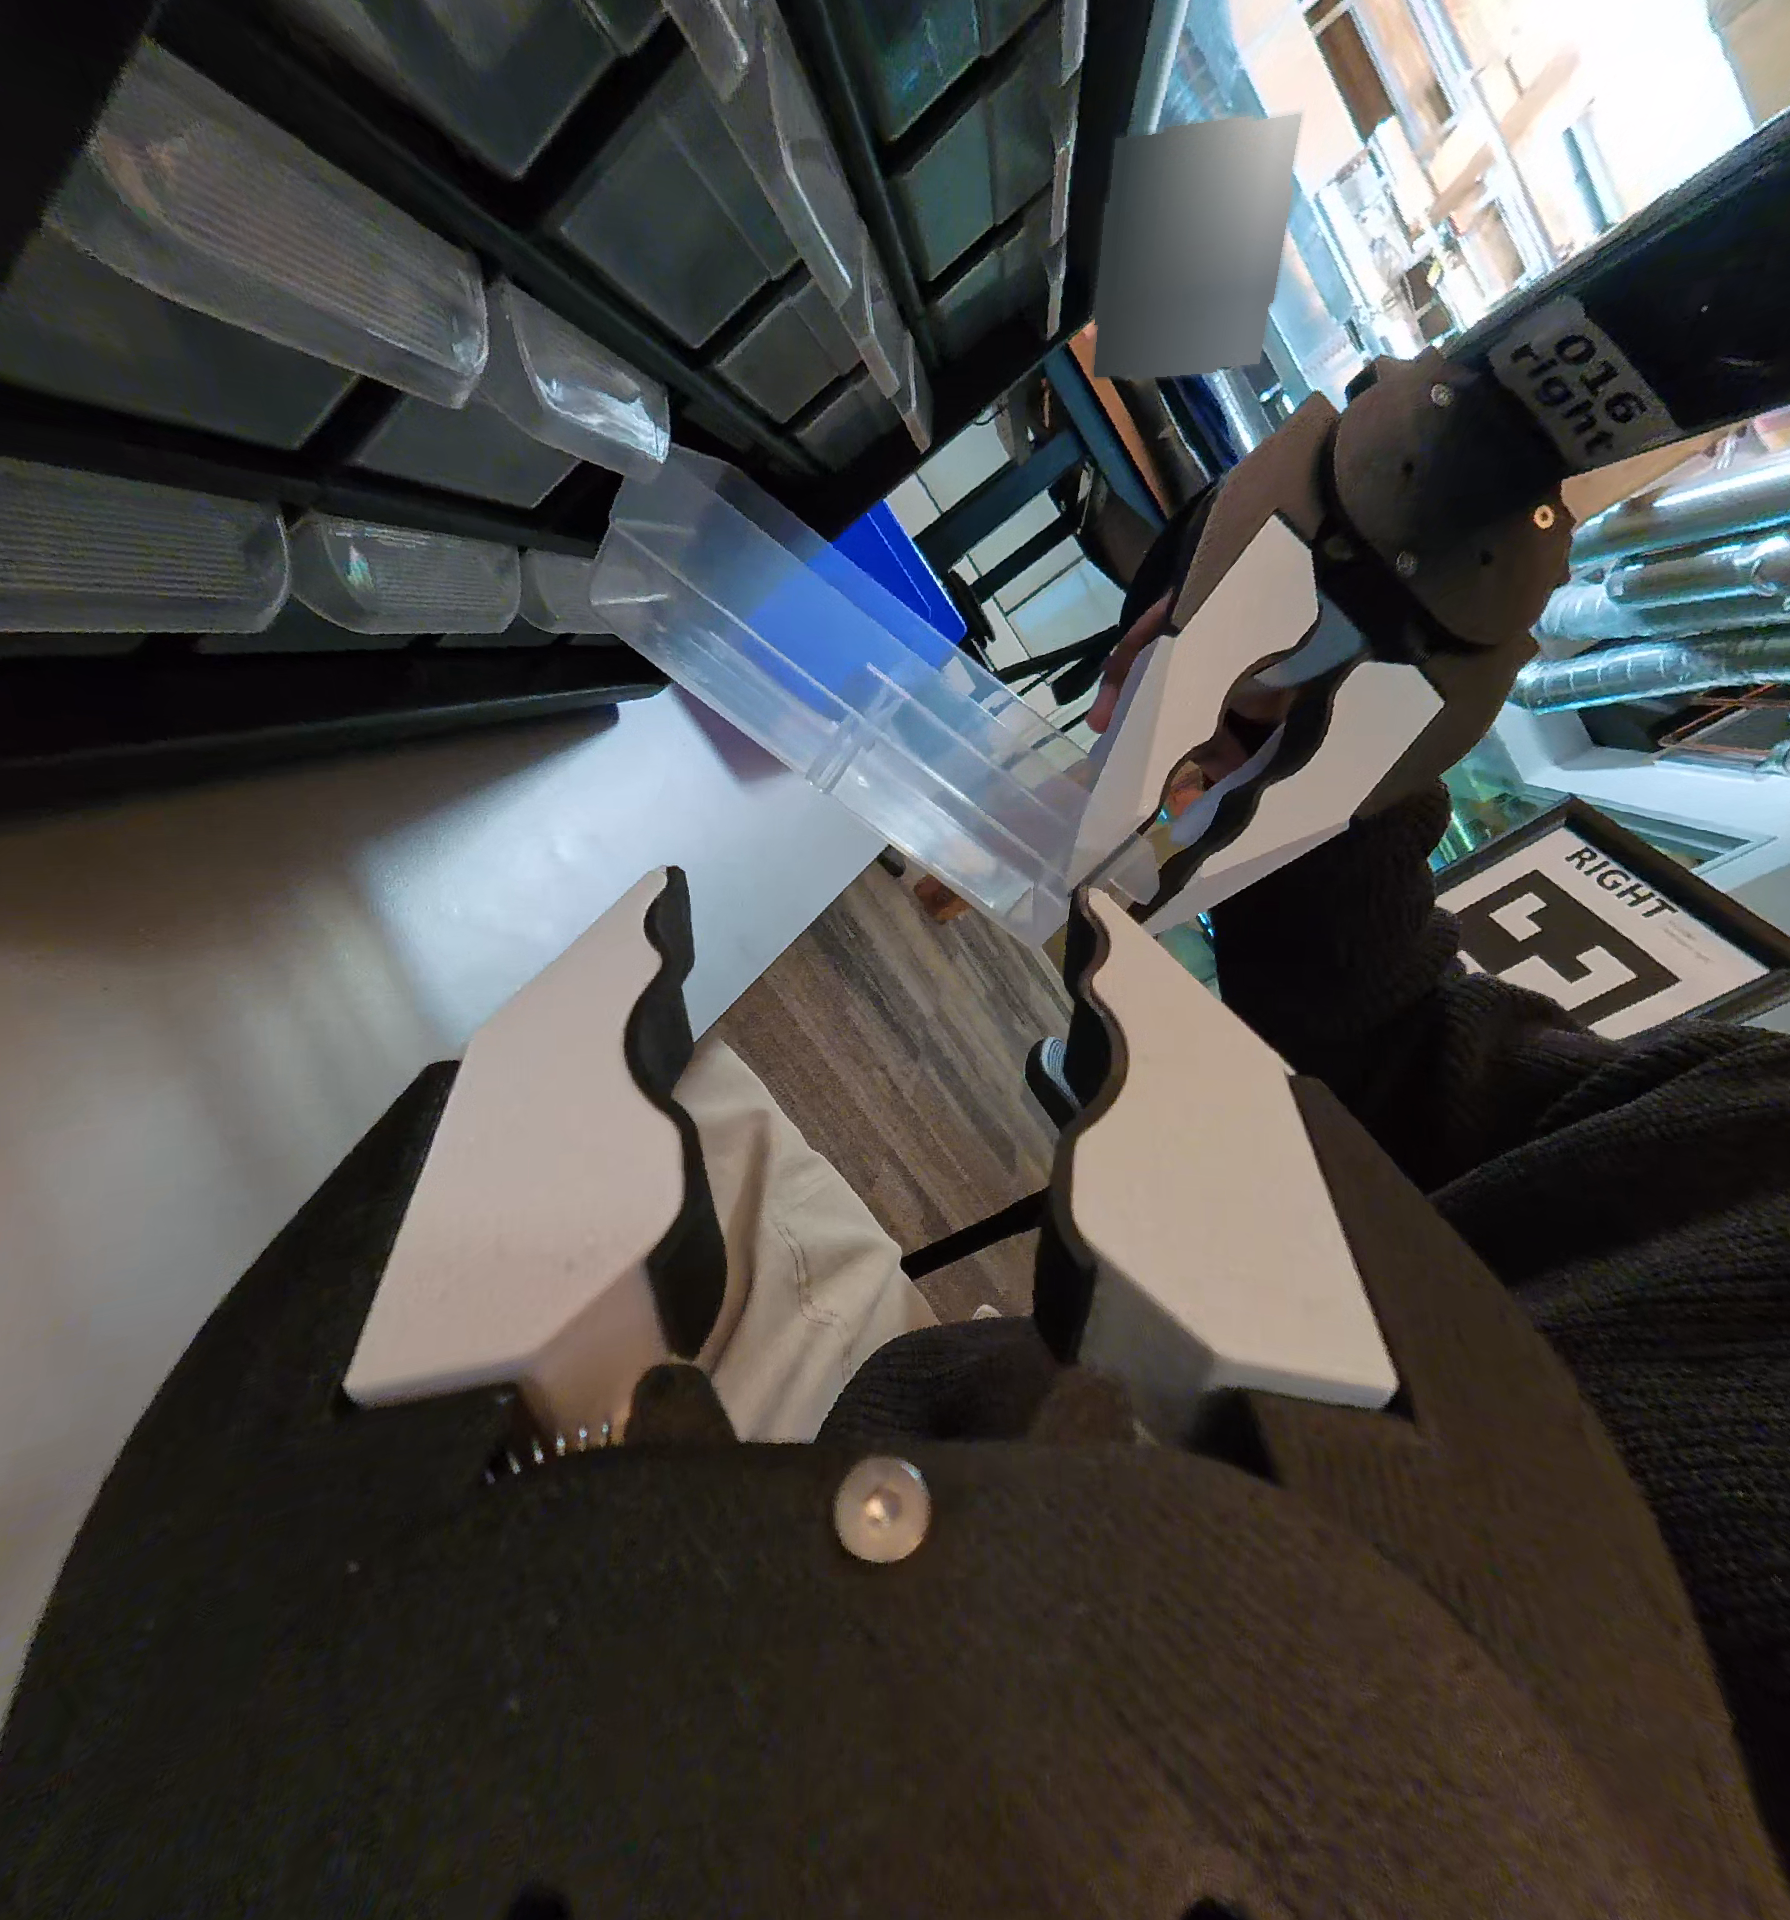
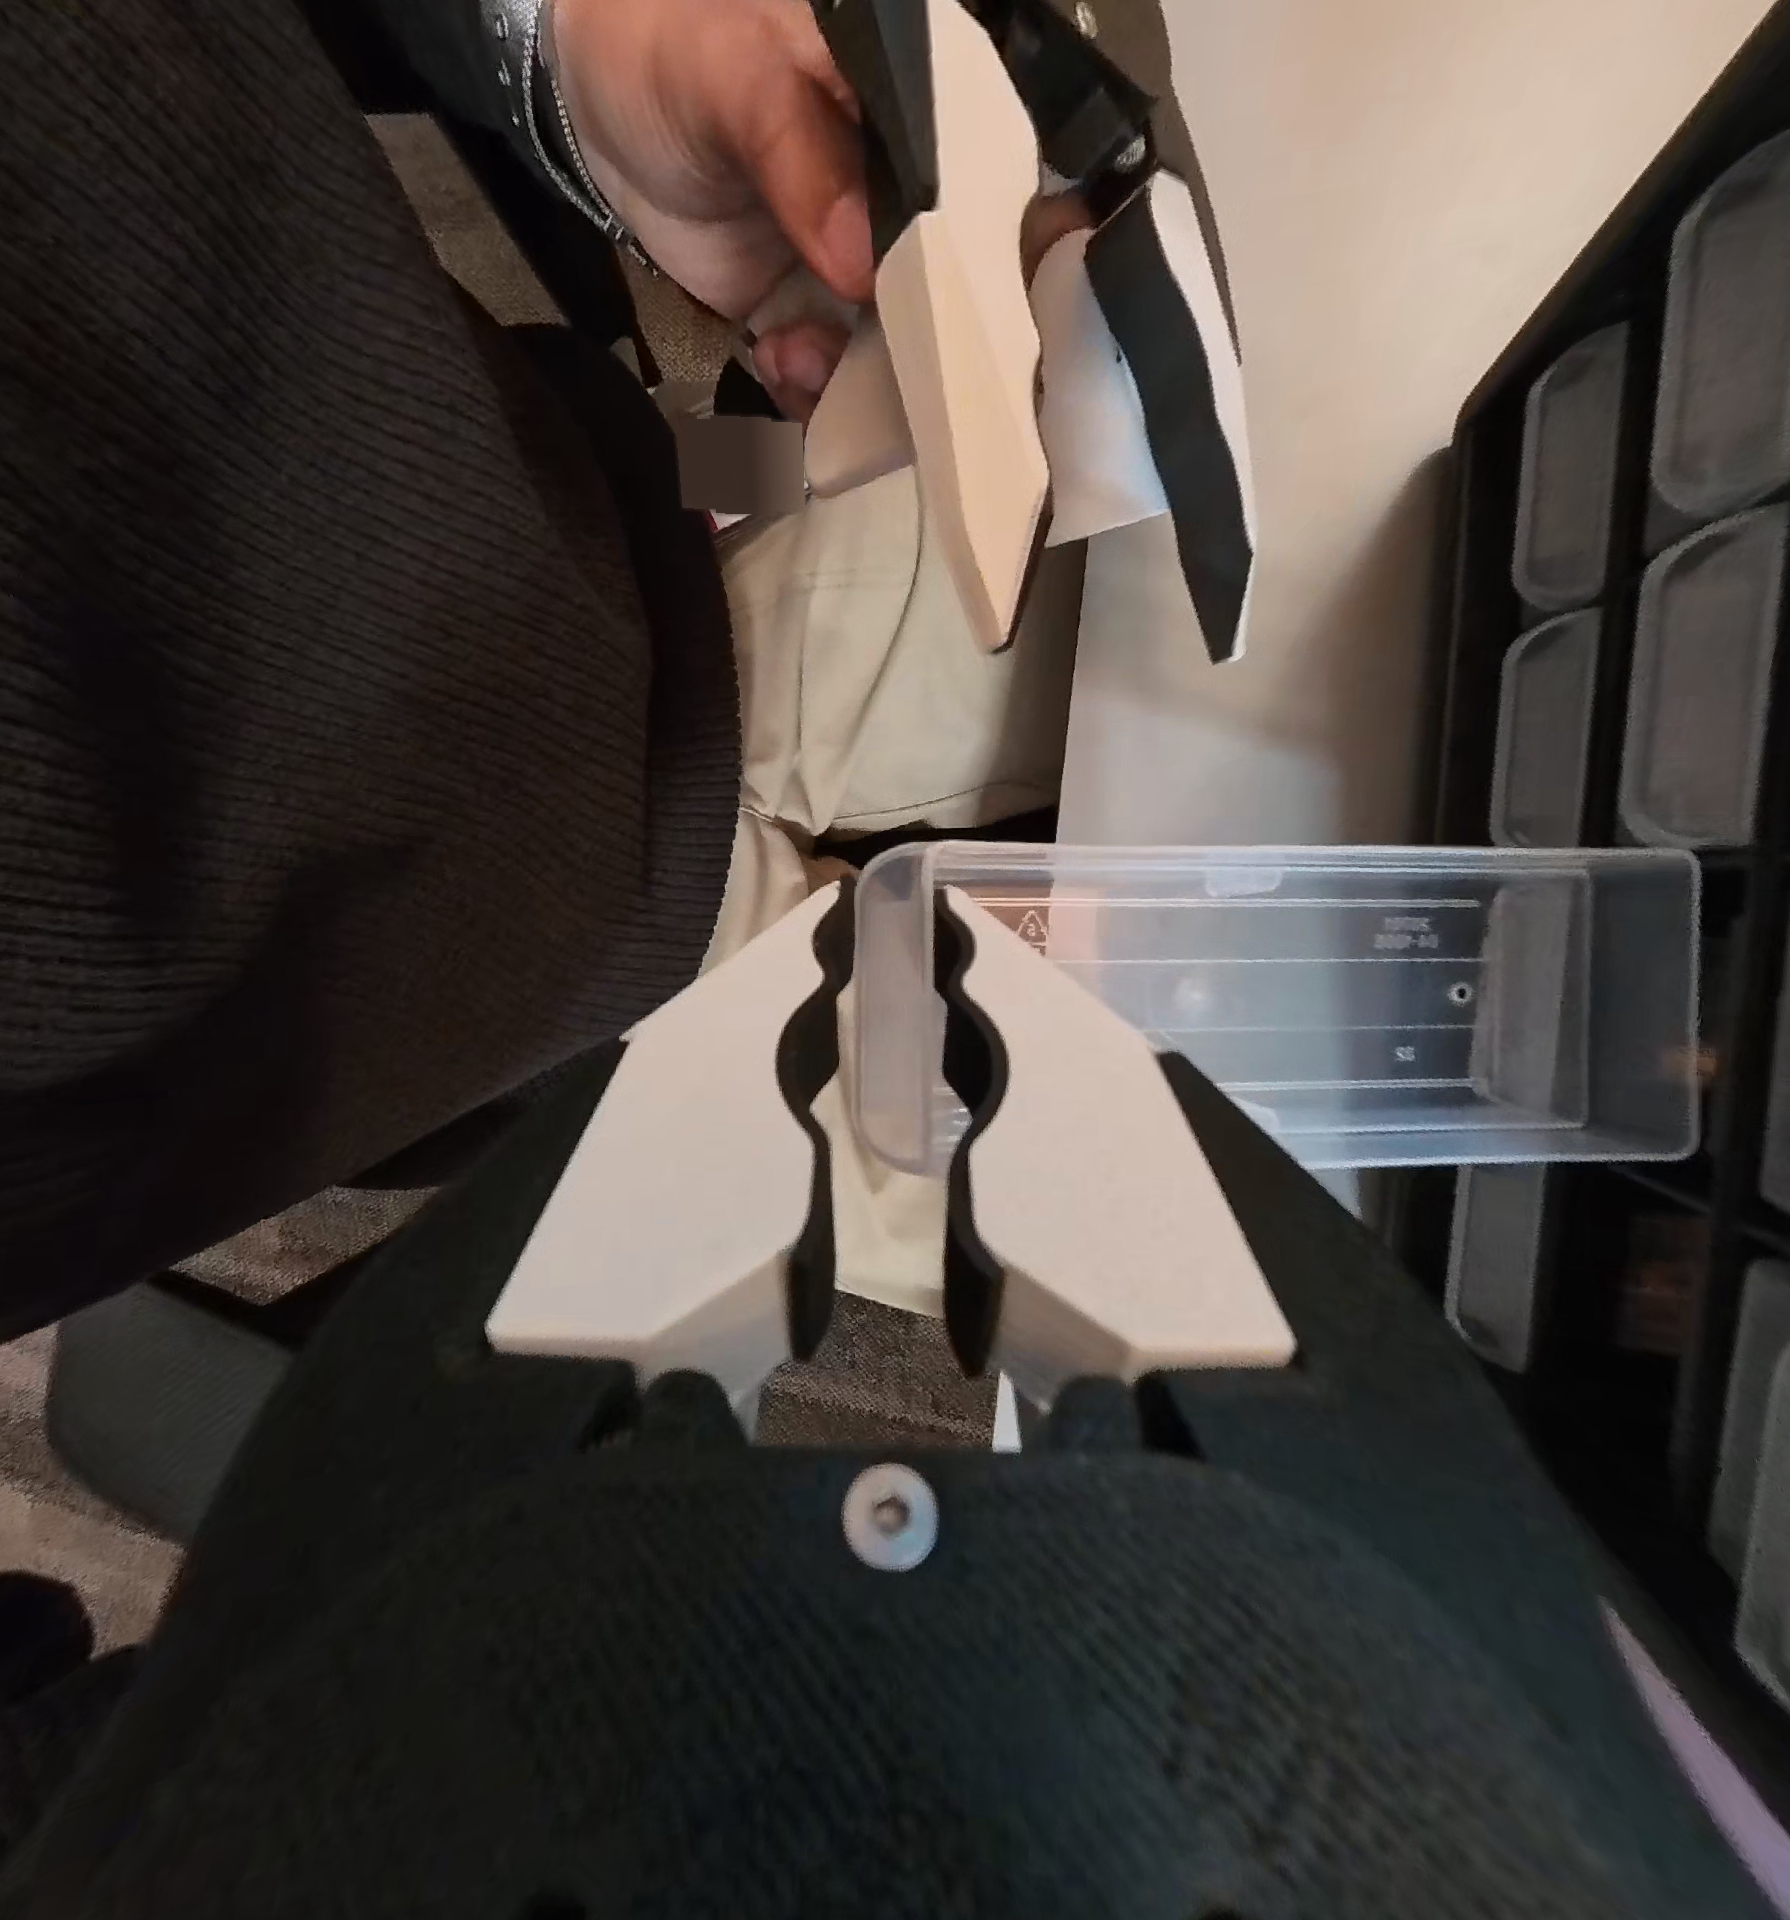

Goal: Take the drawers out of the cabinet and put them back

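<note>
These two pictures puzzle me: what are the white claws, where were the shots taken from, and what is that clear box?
There is no robot here. A person holds a hand tool in each hand, each ending in a two-finger gripper with a camera looking along its fingers.

The left wrist view shows the left gripper, open and holding nothing. Beyond it you see the right gripper.

The right wrist view shows that right gripper up close, shut on the front lip of a clear plastic drawer. The drawer's far end is at the black cabinet of small drawers. The cabinet stands on a white table. The person's hand grips the other tool.
</note>
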The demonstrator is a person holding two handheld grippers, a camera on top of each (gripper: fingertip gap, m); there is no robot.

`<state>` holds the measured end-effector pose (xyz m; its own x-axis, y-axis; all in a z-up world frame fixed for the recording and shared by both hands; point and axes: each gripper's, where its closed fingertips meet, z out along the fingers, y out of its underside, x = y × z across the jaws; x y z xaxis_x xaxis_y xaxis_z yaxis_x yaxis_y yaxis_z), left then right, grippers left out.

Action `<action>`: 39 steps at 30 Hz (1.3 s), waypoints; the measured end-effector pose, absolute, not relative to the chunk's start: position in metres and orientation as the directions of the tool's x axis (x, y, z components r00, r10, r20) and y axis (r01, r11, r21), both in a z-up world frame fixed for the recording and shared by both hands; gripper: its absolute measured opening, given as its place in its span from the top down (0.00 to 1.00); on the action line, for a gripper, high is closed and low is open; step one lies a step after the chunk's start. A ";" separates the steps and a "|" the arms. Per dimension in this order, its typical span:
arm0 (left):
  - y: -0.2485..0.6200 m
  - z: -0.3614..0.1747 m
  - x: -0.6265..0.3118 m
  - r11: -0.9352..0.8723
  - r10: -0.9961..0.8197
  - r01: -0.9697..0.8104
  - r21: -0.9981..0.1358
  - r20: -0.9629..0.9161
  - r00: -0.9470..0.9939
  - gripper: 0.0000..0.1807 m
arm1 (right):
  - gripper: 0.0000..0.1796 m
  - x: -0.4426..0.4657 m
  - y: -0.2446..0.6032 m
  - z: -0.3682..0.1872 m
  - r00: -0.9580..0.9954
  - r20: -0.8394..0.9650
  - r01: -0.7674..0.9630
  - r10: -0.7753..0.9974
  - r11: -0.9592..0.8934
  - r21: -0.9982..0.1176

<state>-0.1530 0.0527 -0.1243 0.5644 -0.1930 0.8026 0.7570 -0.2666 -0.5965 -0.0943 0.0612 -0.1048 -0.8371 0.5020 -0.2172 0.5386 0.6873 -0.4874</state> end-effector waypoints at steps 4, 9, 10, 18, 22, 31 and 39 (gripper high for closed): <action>0.053 -0.126 -0.153 -0.269 -0.188 0.766 -0.584 0.812 0.553 0.62 | 0.93 -0.096 0.063 -0.098 -0.837 -0.208 0.534 0.506 0.673 -0.511; 0.054 -0.127 -0.154 -0.271 -0.182 0.758 -0.593 0.805 0.564 0.61 | 0.92 -0.100 0.069 -0.095 -0.832 -0.182 0.532 0.524 0.661 -0.529; 0.054 -0.127 -0.153 -0.272 -0.182 0.757 -0.594 0.804 0.566 0.61 | 0.92 -0.100 0.070 -0.095 -0.831 -0.181 0.532 0.526 0.656 -0.535; 0.055 -0.129 -0.149 -0.291 -0.187 0.746 -0.599 0.800 0.570 0.61 | 0.93 -0.111 0.073 -0.119 -0.845 -0.105 0.495 0.524 0.696 -0.520; 0.055 -0.130 -0.148 -0.297 -0.188 0.740 -0.603 0.797 0.574 0.61 | 0.92 -0.127 0.090 -0.141 -0.837 0.069 0.463 0.543 0.770 -0.438; 0.054 -0.129 -0.147 -0.300 -0.186 0.713 -0.633 0.772 0.607 0.61 | 0.77 -0.130 0.090 -0.130 -0.758 0.088 0.490 0.646 0.654 -0.577; 0.056 -0.132 -0.139 -0.318 -0.187 0.622 -0.715 0.691 0.698 0.61 | 1.00 -0.105 0.085 -0.127 -0.762 0.048 0.452 0.646 0.584 -0.675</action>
